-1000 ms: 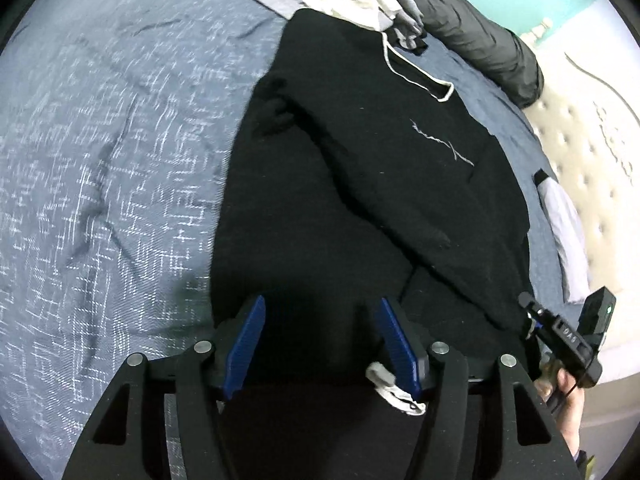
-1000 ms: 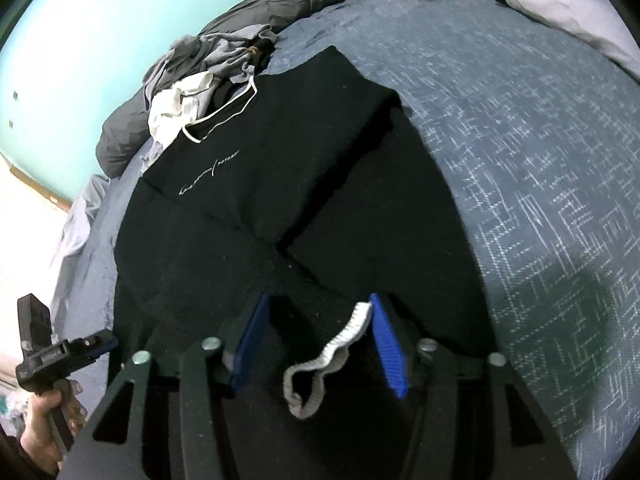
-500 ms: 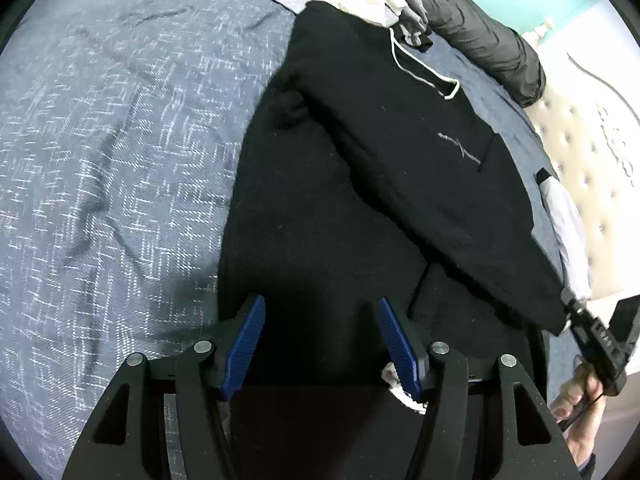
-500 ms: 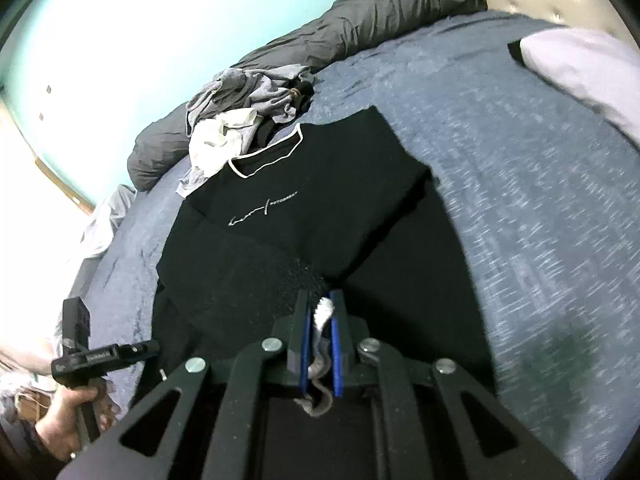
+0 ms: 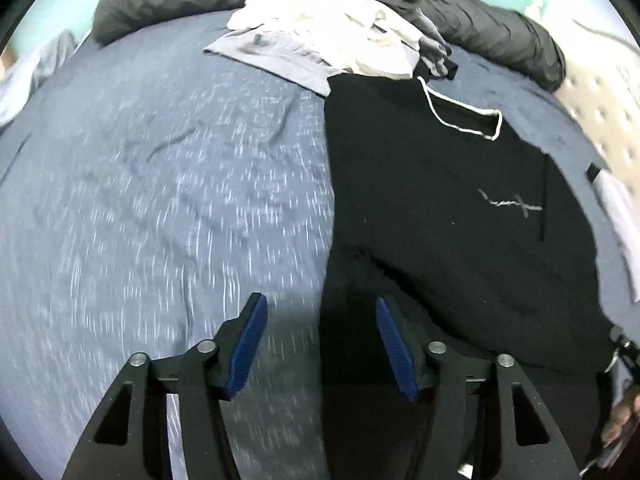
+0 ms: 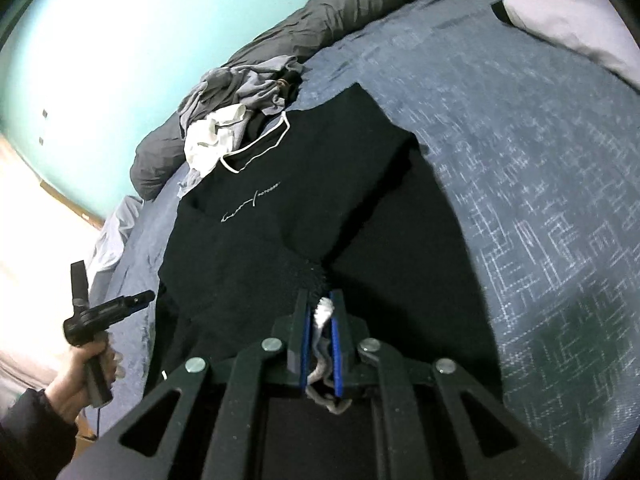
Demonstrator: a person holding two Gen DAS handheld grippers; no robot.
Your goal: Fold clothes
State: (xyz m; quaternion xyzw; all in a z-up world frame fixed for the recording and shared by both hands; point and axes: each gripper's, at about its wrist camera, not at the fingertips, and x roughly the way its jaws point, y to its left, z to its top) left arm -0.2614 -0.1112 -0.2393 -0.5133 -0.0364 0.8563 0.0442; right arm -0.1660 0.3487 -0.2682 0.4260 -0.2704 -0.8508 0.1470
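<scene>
A black shirt [image 5: 460, 200] with a white-trimmed neck and a small chest print lies on the blue bedspread [image 5: 160, 200], one side folded over its front. My left gripper [image 5: 319, 299] hovers over the shirt's left edge. Its jaws are closing; the pads touch nothing, with the shirt's edge and bedspread beneath the gap. In the right wrist view my right gripper [image 6: 322, 300] is shut on the shirt's white-edged cuff [image 6: 325, 307], and the black shirt [image 6: 300, 200] stretches away from it. A hand [image 6: 86, 376] at the left of that view holds the other gripper.
A heap of grey and white clothes [image 5: 332, 28] lies beyond the shirt's collar, with a dark grey duvet [image 5: 160, 0] rolled behind it. A pale pillow [image 6: 568, 20] and a tufted headboard [image 5: 600, 120] lie toward the bed's head. Bare bedspread [image 6: 540, 160] flanks the shirt.
My right gripper went from open to shut on the white cuff and rose slightly. The left gripper swung left to the shirt's edge, and the duvet came into its view.
</scene>
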